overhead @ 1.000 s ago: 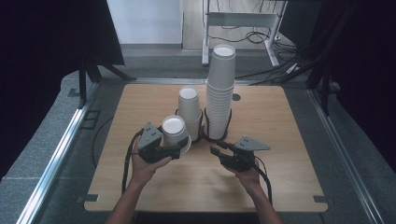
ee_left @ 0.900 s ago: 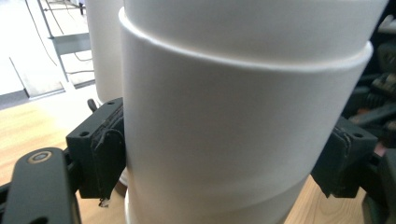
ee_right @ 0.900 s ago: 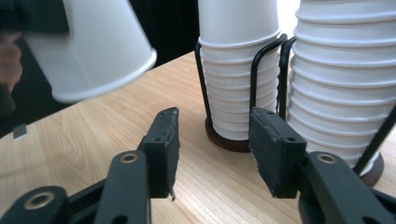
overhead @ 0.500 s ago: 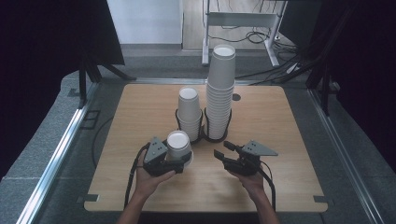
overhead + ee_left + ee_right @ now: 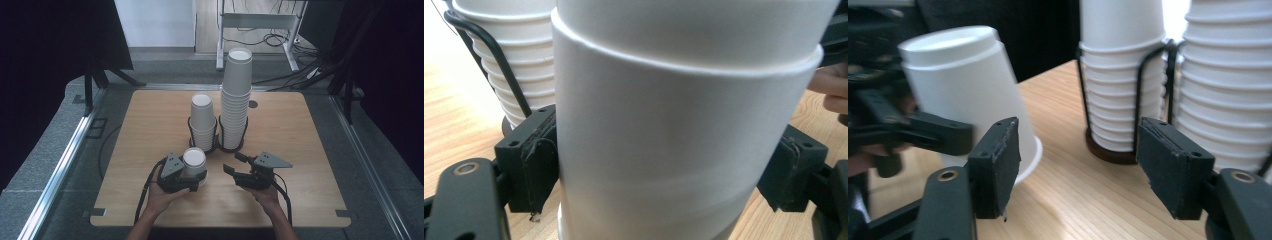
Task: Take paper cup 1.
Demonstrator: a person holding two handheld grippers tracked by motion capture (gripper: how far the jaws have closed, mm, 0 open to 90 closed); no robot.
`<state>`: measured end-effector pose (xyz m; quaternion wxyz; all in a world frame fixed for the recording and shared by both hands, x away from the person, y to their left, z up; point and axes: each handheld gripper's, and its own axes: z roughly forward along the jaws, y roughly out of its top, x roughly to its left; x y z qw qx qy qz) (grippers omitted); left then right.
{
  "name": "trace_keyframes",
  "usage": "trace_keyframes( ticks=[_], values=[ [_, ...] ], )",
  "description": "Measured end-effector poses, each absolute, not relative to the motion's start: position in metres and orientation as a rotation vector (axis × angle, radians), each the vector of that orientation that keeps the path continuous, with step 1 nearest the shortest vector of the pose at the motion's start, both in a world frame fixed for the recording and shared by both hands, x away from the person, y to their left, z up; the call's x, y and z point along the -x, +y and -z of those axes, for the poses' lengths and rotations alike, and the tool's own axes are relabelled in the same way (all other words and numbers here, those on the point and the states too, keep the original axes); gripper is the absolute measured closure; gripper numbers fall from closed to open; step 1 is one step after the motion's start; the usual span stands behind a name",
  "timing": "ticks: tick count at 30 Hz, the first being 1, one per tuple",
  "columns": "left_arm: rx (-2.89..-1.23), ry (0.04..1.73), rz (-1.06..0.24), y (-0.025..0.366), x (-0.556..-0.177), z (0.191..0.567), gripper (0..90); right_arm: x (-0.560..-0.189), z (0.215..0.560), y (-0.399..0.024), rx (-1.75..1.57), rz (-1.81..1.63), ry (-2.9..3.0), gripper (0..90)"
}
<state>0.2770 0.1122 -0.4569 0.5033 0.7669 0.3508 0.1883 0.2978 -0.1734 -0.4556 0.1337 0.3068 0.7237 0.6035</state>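
The left gripper (image 5: 192, 176) is lowering the upside-down cup (image 5: 193, 162) toward the table (image 5: 300, 130); the right gripper's (image 5: 236, 164) empty jaws are opening.

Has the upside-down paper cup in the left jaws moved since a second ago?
Yes. The paper cup, clamped in the left gripper, has come toward the person and down, away from the short cup stack, onto the table.

high view: above the near edge, facing forward and down on the whole tabletop (image 5: 150, 130) | left gripper view: level, pressed close to a white cup (image 5: 674, 140) | right gripper view: low, sees that cup (image 5: 968, 90) farther off | shared: cup stacks (image 5: 235, 100)
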Motion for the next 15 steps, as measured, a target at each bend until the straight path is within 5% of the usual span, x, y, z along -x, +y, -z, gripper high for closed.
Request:
trace_keyframes(
  ticks=[15],
  values=[
    [-1.878,0.813,-0.468,0.103,-0.269,0.457,16.8,-0.284,0.445,-0.158,-0.804,-1.768,2.096,27.7]
  ],
)
